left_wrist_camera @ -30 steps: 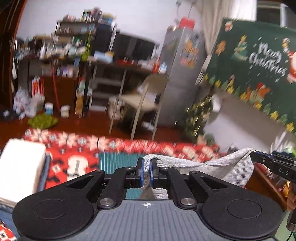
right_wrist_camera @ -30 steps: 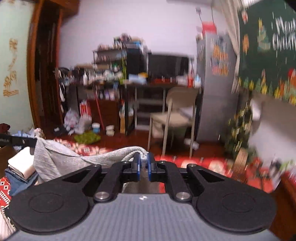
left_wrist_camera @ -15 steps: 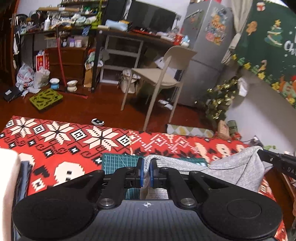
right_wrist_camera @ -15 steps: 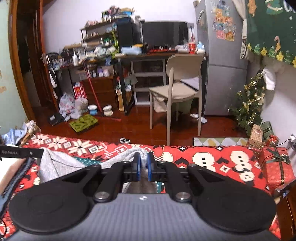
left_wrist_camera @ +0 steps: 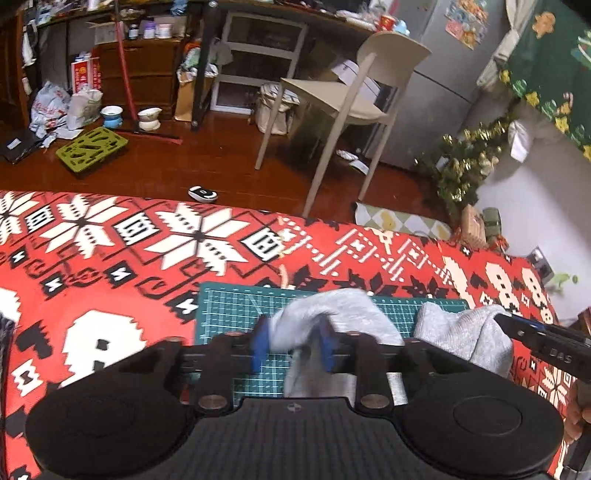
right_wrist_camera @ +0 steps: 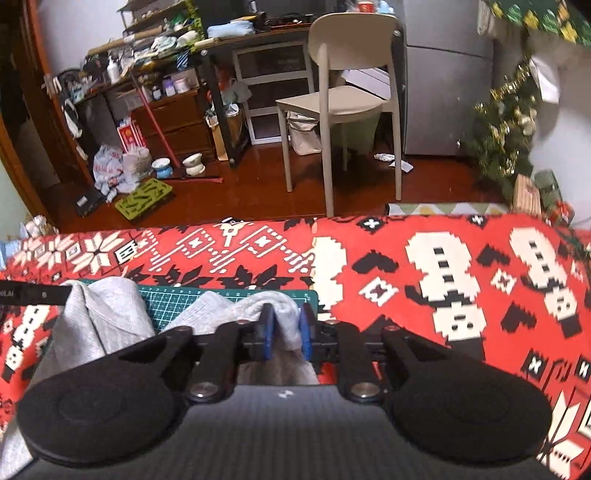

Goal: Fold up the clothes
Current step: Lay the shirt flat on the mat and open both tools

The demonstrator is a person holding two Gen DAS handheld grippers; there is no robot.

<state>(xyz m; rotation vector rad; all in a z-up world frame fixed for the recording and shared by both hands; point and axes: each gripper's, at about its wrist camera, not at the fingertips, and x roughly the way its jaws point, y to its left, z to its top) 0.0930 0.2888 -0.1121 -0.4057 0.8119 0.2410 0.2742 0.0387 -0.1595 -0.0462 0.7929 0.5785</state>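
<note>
- Home, lived-in room, cluttered.
- Fridge (right_wrist_camera: 443,74) with stickers, beige chair (right_wrist_camera: 332,99), desk (left_wrist_camera: 258,22) piled with stuff, drawers under it.
- Wood floor (left_wrist_camera: 184,166) with bags, bowls (right_wrist_camera: 177,166), red broom (right_wrist_camera: 155,118).
- Small Christmas tree (right_wrist_camera: 506,140), wrapped gifts (right_wrist_camera: 528,192), green festive hanging (left_wrist_camera: 554,66).
- Counter under red Christmas cloth (right_wrist_camera: 406,266), green cutting mat (left_wrist_camera: 229,314).

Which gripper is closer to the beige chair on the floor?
Probably the right gripper: in its view the beige chair stands almost straight beyond the table edge. From the left gripper the chair sits off toward its right. Both hang over the gray garment, jaws opening.
</note>
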